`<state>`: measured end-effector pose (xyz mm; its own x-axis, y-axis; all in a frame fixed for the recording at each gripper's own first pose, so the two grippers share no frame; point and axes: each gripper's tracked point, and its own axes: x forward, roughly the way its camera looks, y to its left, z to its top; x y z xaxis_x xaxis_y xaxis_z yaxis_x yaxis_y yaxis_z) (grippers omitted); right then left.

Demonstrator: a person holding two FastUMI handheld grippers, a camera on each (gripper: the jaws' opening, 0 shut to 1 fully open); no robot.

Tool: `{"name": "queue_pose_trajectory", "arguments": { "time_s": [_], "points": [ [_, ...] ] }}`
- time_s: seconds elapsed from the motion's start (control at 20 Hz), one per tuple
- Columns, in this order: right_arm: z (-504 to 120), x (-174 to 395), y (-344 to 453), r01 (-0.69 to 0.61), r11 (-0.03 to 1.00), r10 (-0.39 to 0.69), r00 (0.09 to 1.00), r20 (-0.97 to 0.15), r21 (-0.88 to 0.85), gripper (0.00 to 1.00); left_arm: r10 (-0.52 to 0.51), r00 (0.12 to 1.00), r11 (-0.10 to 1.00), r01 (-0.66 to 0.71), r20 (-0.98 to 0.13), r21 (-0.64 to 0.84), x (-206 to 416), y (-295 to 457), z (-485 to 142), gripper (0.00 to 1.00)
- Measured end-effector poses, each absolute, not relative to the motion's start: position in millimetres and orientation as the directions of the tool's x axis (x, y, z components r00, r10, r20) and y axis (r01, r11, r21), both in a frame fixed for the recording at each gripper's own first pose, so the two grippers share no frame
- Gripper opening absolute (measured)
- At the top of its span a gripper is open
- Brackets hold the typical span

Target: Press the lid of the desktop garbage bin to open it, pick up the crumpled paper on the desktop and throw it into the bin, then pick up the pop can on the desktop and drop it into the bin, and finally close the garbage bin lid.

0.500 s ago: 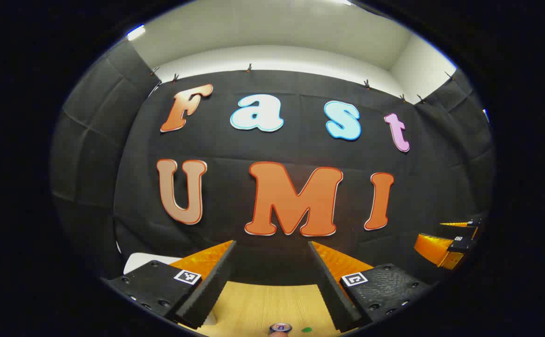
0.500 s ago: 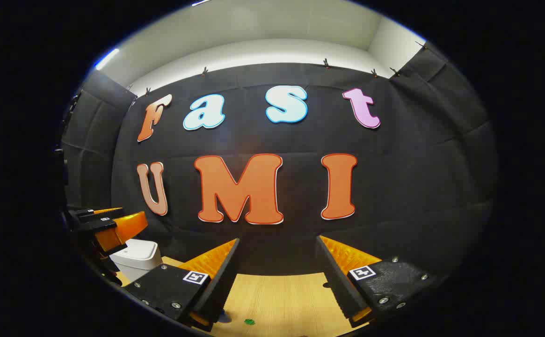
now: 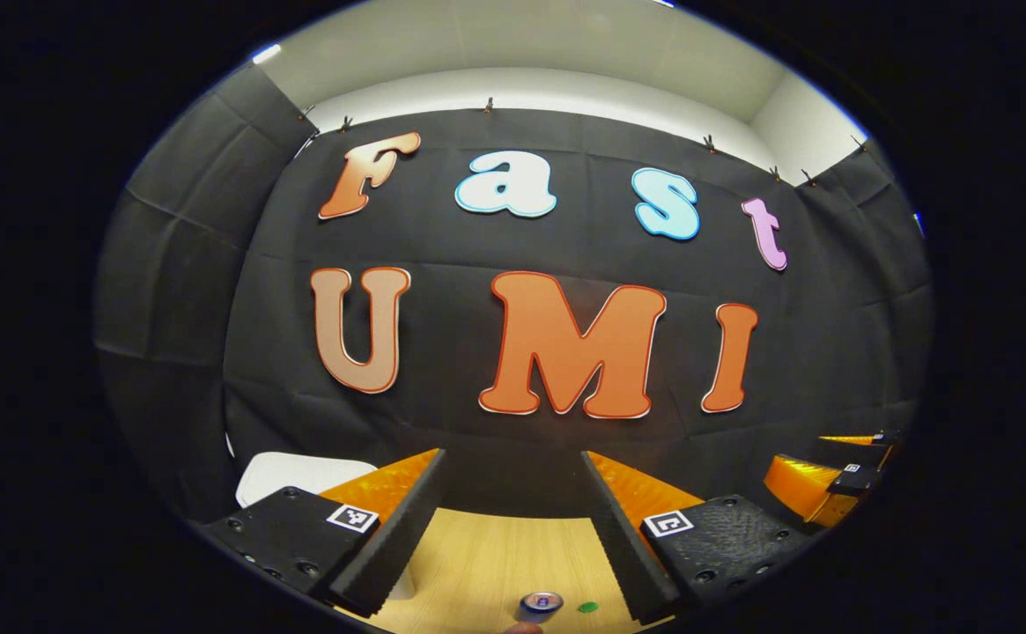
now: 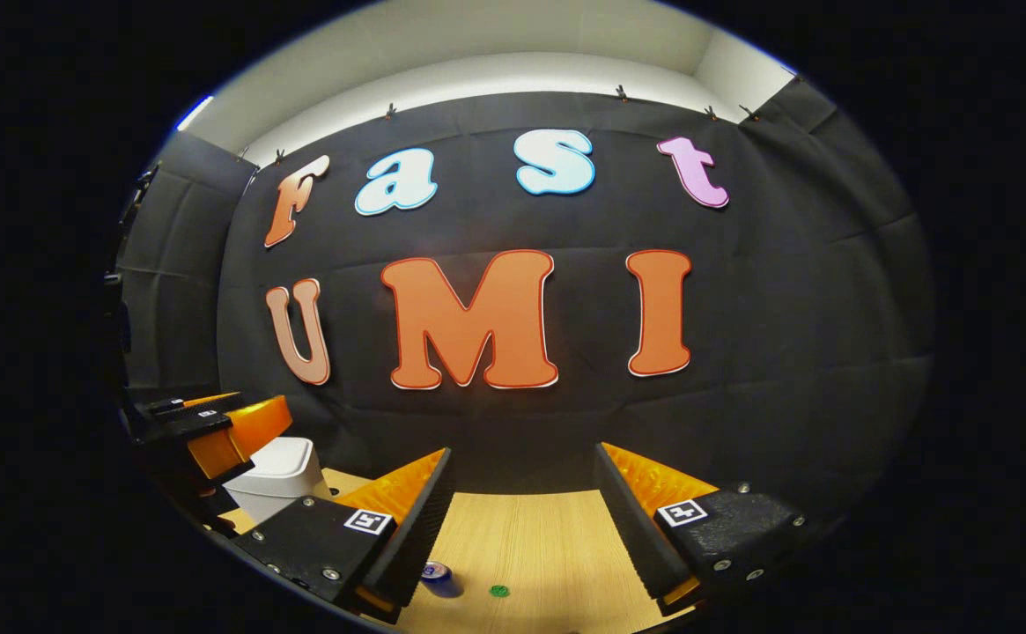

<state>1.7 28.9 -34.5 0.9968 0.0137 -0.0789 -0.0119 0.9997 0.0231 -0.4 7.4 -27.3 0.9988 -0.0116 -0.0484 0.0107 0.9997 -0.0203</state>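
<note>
Garbage bin (image 4: 279, 475), white, lid down, stands at the desktop's (image 4: 539, 546) left rear, near the black cloth wall (image 4: 786, 352). Left gripper (image 3: 513, 519): fingers wide apart, holding nothing, above the pop can (image 3: 541, 603) standing beside a small green spot (image 3: 587, 607). Right gripper (image 4: 521, 519): fingers likewise spread and empty, raised above the desktop.

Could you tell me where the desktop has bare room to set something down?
Bare wood runs from the pop can and small green piece back to the booth wall, between the right claw fingers. It is more crowded at the left, where the white bin stands beside the left claw.
</note>
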Motion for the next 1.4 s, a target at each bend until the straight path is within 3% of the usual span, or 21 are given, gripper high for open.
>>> {"name": "queue_pose_trajectory", "arguments": {
  "time_s": [0.4, 0.45, 0.75, 1.4],
  "points": [
    [-28.9, -3.7, 38.5, -0.038, 0.999, 0.039, 0.998, -0.039, 0.008, 0.93, -0.083, 0.995, 0.996, 0.081, -0.057, -0.036, -6.4, -23.3, -36.9, 0.93],
    [-29.1, -4.2, 41.4, -0.047, 0.999, 0.047, 0.998, -0.034, 0.009, 0.93, -0.083, 0.995, 0.996, 0.08, -0.061, -0.036, -6.7, -23.3, -37.2, 0.9],
    [-32.8, -5.3, 48.7, -0.064, 0.998, 0.065, 0.997, -0.047, 0.014, 0.93, -0.049, 0.998, 0.999, 0.049, -0.027, -0.002, -11.8, -13.9, -27.7, 0.95],
    [-39.9, -9.8, 57.5, -0.059, 0.998, 0.061, 0.996, -0.07, 0.022, 0.93, -0.029, 0.999, 0.999, 0.029, 0.018, 0.028, -19.6, 7.6, -10.1, 0.92]
  ]
}}
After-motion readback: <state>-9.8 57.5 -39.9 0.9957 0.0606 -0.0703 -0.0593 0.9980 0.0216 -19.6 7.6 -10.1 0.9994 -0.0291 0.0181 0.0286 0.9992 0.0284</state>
